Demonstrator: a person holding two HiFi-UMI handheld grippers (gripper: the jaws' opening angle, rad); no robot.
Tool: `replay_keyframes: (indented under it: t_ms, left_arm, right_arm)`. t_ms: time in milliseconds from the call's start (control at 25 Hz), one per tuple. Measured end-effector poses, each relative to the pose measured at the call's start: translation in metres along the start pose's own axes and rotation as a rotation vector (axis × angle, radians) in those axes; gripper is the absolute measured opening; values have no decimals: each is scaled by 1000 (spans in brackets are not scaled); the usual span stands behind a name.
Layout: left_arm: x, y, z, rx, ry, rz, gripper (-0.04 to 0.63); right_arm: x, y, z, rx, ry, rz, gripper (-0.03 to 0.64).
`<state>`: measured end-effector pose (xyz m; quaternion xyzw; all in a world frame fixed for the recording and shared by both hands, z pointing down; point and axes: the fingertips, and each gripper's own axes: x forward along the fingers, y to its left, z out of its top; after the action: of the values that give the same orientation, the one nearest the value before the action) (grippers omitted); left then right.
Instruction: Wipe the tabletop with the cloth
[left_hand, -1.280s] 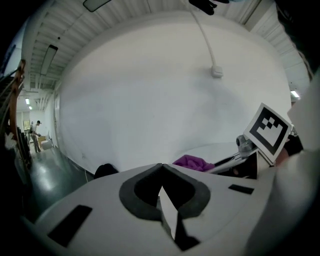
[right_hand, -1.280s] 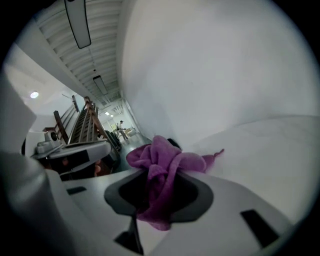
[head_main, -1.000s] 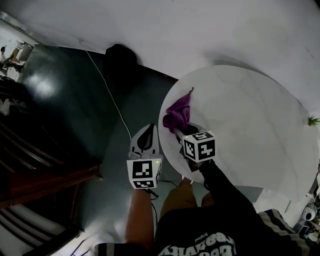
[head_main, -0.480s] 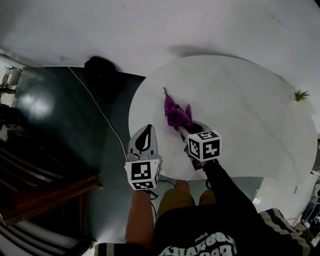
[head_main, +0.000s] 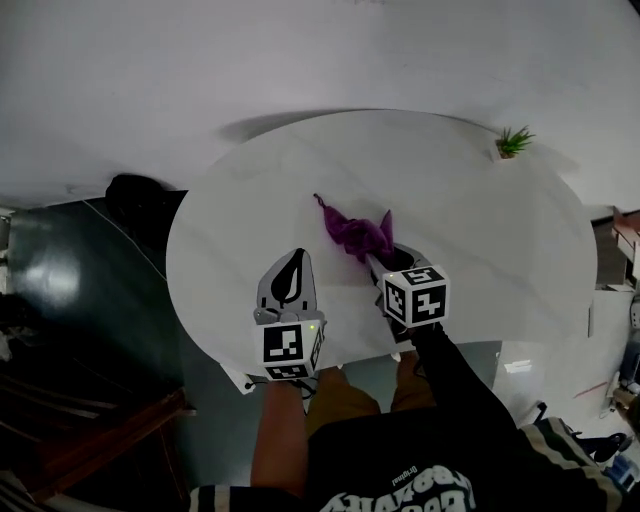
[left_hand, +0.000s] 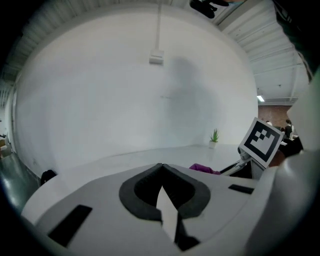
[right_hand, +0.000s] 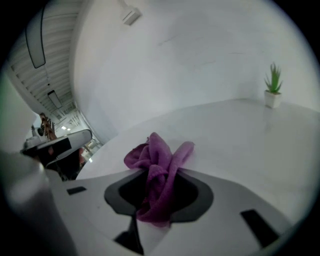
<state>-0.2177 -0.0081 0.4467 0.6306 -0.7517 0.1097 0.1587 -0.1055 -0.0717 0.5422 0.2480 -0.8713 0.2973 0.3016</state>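
Well beyond cloth (head_main: 358, 232), potted plant (head_main: 512, 142)

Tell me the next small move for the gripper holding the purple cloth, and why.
Probably press the cloth flat and sweep it forward, toward the potted plant. The right gripper is shut on it, the cloth lies bunched on the near side of the table, and broad bare tabletop lies beyond. The left gripper is shut and empty.
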Motion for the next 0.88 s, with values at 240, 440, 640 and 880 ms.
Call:
replay_keyframes:
  t_ms: [240,440,640,880]
  left_arm:
    - [66,-110,22,38,-7,-133,-5]
    - [109,-218,41,75,-20,-269,-5]
    - [135,-309,48,111,-13,-375,-5]
    - [159,-409,55,60,-10,-481,-5]
  right_arm:
    - [-59,-123,11,59,-51,-119,129]
    - [-115,-222,12,131,-102,-217,127]
    - [-177,-309,-5,220,-149,-320,129]
    - [-258,-397,-40,298,-188,-457,129]
